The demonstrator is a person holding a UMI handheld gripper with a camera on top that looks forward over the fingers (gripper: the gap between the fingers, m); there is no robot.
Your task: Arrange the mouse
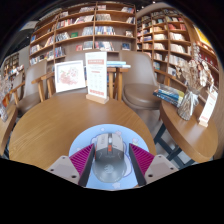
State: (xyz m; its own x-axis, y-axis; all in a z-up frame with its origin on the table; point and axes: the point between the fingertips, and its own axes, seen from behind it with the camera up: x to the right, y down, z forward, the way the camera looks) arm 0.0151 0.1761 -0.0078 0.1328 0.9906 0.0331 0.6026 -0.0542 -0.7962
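Observation:
A grey computer mouse (110,158) sits between my two fingers, its nose pointing away from me. Both magenta pads, left (82,158) and right (141,158), press against its sides. My gripper (111,160) is shut on the mouse. Under and around the mouse lies a light blue mouse mat (86,137) on the near part of a round wooden table (50,120). Whether the mouse rests on the mat or hangs just above it cannot be told.
At the table's far edge stand a tall menu-like sign (97,75) and a framed card (69,76). Chairs (140,80) stand behind the table. To the right another wooden table (195,128) bears stacked books (168,96). Bookshelves (85,25) line the back.

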